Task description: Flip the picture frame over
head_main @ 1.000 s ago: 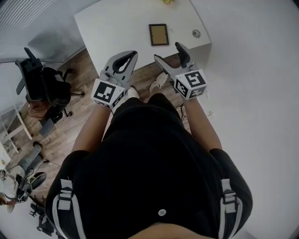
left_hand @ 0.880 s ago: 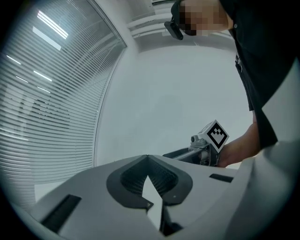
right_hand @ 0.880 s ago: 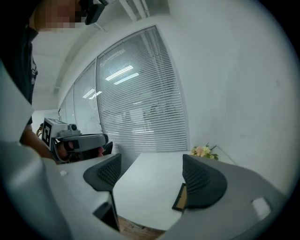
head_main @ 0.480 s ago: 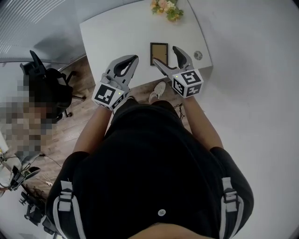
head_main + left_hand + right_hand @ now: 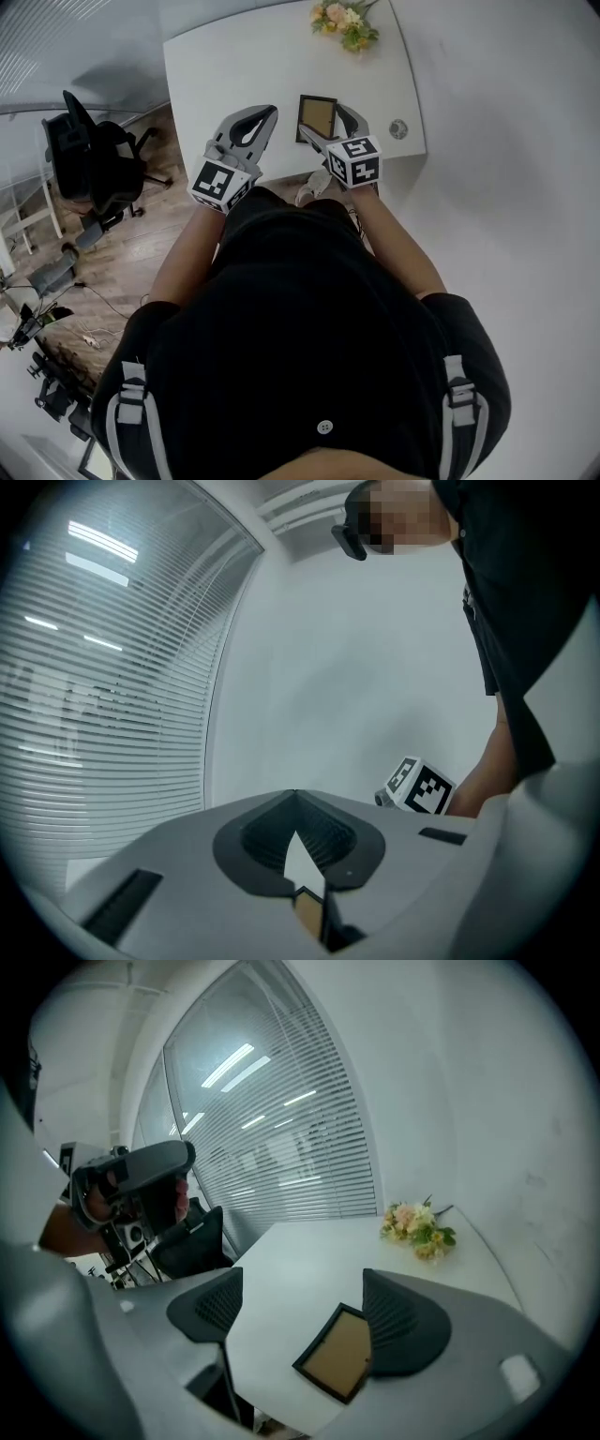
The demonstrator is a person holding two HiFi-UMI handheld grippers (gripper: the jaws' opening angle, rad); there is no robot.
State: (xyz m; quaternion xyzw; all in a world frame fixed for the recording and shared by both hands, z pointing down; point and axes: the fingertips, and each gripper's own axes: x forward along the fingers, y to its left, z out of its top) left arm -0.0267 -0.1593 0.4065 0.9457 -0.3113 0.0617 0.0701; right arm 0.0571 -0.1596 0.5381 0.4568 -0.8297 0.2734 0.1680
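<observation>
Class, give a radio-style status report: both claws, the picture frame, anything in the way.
Left claw shut, empty. Right claw open, pointed at picture frame. Frame flat on white table, not gripped. Flowers well clear.

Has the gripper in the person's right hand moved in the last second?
Yes. The right gripper has come forward toward the picture frame on the white table; its open jaws now overlap the frame in the head view.

The head view looks steeply down from high above the dark-rimmed, brown-panelled picture frame (image 5: 318, 116). The right gripper view sits low, near that frame, facing across it; both share the pink-and-yellow flower bunch (image 5: 345, 23) beyond it. The left gripper view tilts up, away from the frame, toward slatted window blinds (image 5: 94, 714)
</observation>
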